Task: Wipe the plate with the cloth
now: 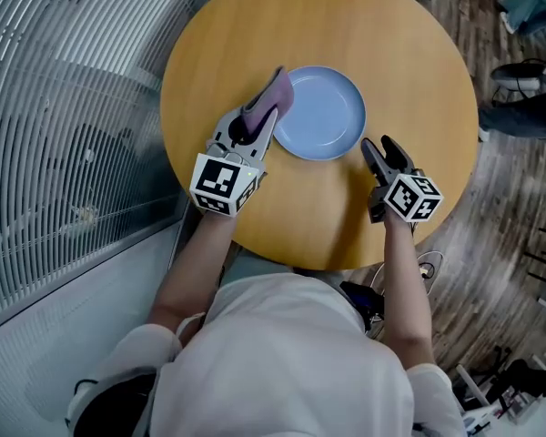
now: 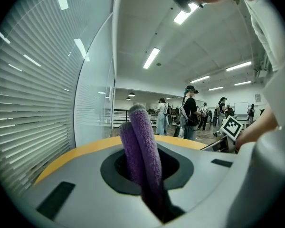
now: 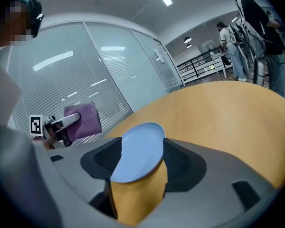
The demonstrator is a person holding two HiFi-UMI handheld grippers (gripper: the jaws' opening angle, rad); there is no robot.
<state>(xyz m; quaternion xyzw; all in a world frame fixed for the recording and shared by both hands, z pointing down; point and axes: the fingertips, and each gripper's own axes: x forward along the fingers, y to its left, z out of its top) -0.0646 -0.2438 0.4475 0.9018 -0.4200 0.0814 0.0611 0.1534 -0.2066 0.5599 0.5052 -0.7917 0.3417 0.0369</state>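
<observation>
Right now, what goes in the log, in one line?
left tongs: shut on cloth | right tongs: open, empty, beside plate | plate: on table

Top (image 1: 282, 353): a white, loose garment is worn.
Sleeves (image 1: 144, 349): white fabric is seen down to the elbows.
Left gripper (image 1: 271, 98): a pale grey shell with a black inner recess is shown.
Right gripper (image 1: 379, 144): dark, tapered jaws are shown.
Marker cubes (image 1: 223, 185): white faces are printed with black square patterns.

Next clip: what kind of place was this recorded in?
Probably a large open office or lab hall, not a home: a glass partition with blinds beside the round table, ceiling strip lights, and several people standing in the background.
</observation>
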